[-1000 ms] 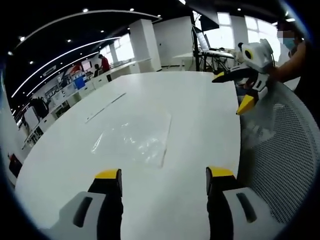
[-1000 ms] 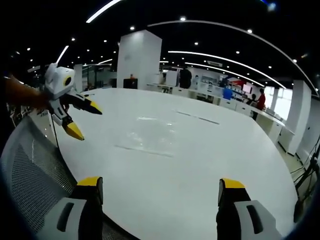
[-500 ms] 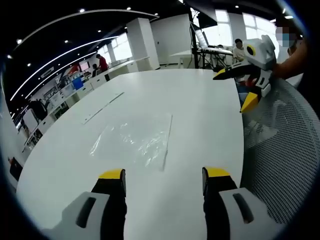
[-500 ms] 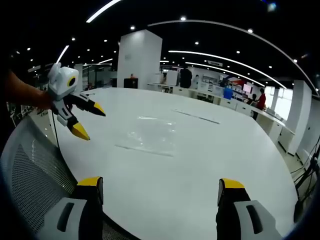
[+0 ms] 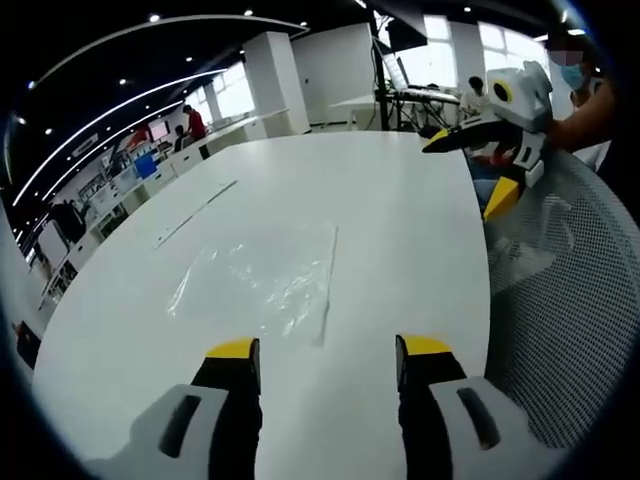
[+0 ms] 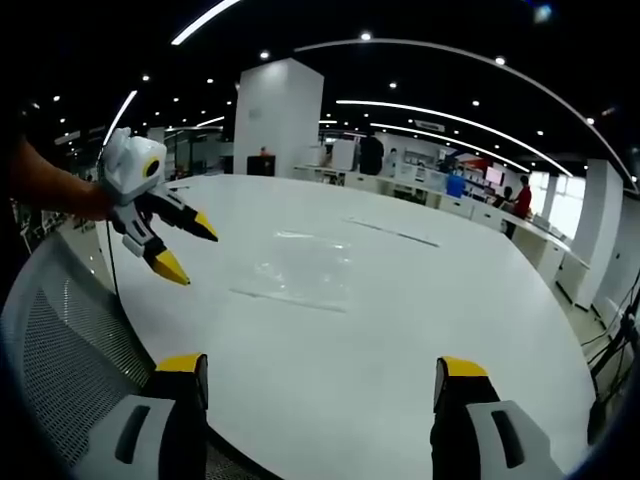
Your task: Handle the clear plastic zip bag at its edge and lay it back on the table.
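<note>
On the white table [image 5: 400, 210], clear plastic zip bag [image 5: 258, 282] lying flat, wrinkled, left gripper [image 5: 328, 352] just short of it with jaws apart and empty, right gripper [image 6: 312, 372] well back, jaws spread wide, holding nothing.

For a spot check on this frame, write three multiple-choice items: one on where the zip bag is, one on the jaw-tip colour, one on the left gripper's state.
1. Where is the clear plastic zip bag?
A. Flat on the white table
B. Held in a gripper
C. On the mesh chair

2. What colour are the jaw tips of the right gripper?
A. Red
B. Yellow
C. Blue

3. How is the left gripper?
A. Shut on the bag
B. Open, empty
C. Shut, empty

Answers: 1 A, it lies flat ahead of the jaws. 2 B, both tips are yellow. 3 B, the jaws stand apart with bare table between.
</note>
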Demonstrator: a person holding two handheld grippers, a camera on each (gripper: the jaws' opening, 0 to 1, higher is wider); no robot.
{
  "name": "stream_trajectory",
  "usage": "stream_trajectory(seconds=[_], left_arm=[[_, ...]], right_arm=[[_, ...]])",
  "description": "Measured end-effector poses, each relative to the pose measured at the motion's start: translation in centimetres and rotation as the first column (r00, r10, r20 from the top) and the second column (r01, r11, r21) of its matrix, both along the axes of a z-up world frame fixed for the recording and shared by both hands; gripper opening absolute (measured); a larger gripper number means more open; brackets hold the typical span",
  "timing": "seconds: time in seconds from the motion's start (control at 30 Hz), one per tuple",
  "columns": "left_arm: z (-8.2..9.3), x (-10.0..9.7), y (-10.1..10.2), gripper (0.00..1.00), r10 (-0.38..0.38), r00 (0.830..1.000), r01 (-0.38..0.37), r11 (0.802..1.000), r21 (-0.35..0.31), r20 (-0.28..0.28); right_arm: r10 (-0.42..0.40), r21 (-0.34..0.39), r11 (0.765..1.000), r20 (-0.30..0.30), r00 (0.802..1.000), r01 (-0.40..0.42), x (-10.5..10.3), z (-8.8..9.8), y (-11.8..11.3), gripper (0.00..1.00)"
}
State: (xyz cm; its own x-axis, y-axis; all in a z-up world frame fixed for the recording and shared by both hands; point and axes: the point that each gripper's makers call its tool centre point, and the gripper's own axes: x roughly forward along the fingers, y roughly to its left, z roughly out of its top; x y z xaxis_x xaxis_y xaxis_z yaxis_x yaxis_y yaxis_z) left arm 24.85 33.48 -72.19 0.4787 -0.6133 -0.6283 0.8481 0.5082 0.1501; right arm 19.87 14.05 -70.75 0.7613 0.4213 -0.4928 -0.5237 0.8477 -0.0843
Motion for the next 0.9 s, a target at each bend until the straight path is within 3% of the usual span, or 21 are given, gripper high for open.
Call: stream_trajectory(seconds=[0.9], left_arm=[[-1.3,1.2,-1.2,0.37,-0.007,1.0,0.008,0.999,0.031,-0.024]], right_arm=[[0.002,-0.011,1.0,-0.004,1.0,-0.002,-0.1,-0.1,0.1,0.93]])
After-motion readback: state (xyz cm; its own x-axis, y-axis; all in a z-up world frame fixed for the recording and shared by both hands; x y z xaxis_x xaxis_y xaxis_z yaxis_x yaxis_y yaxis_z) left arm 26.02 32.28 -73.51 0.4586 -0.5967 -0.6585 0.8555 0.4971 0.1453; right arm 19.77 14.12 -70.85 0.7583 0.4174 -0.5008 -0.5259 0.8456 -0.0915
